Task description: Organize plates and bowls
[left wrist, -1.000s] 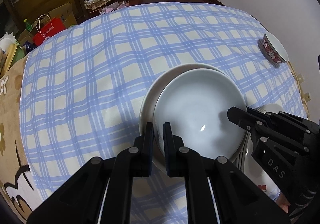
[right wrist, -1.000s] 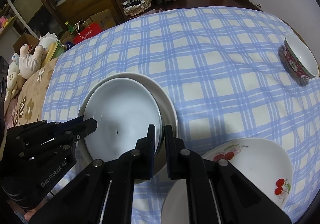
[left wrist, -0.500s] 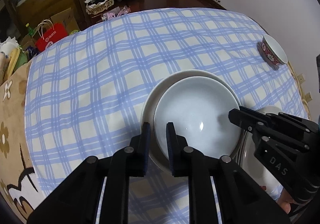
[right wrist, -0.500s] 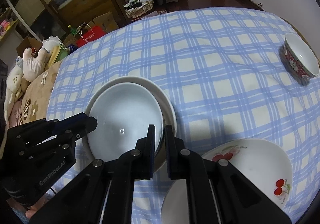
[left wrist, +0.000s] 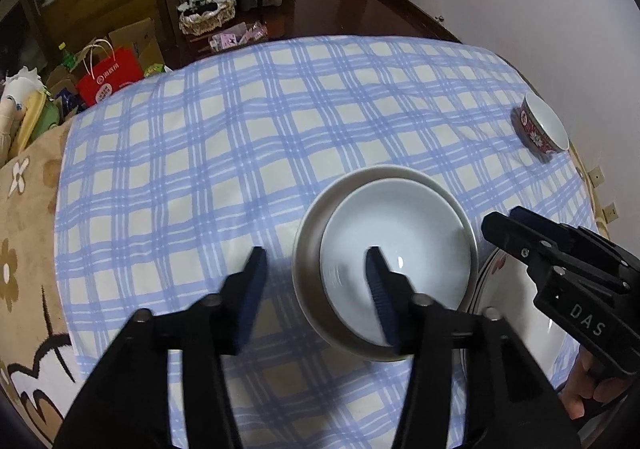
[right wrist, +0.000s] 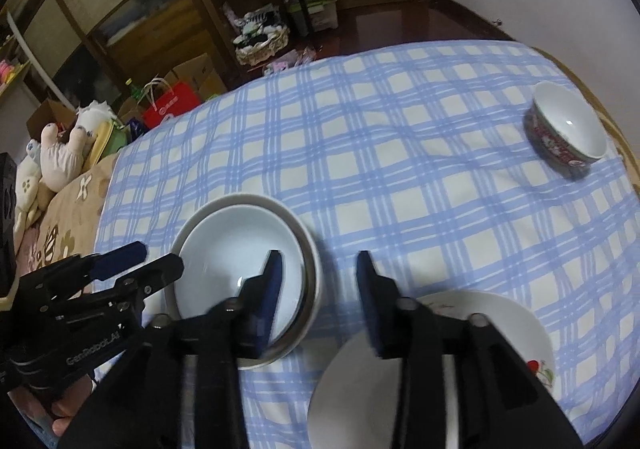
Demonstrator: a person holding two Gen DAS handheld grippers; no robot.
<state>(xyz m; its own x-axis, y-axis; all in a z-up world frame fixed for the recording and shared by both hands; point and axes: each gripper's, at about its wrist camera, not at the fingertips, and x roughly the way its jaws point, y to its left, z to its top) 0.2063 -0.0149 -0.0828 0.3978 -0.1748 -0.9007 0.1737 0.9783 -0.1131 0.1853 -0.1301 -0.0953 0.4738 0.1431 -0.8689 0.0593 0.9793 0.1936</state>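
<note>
A pale blue plate (left wrist: pixel 404 245) lies nested in a larger white dish (left wrist: pixel 310 237) on the blue checked tablecloth; both show in the right wrist view (right wrist: pixel 236 249). My left gripper (left wrist: pixel 316 281) is open above the stack's left rim, holding nothing. My right gripper (right wrist: pixel 318 285) is open above its right rim, holding nothing. A white plate with cherries (right wrist: pixel 508 325) lies at the front right. A red patterned bowl (right wrist: pixel 568 133) stands at the far right.
The checked cloth (left wrist: pixel 240 153) covers a round table that ends near the white wall on the right. Beyond the far edge are a red bag (left wrist: pixel 108 77), boxes and shelves. A flowered tan cover (left wrist: pixel 24 217) lies to the left.
Both grippers have opened and let go of the pale blue plate, which now rests in the white dish. Both have drawn back and up a little.
</note>
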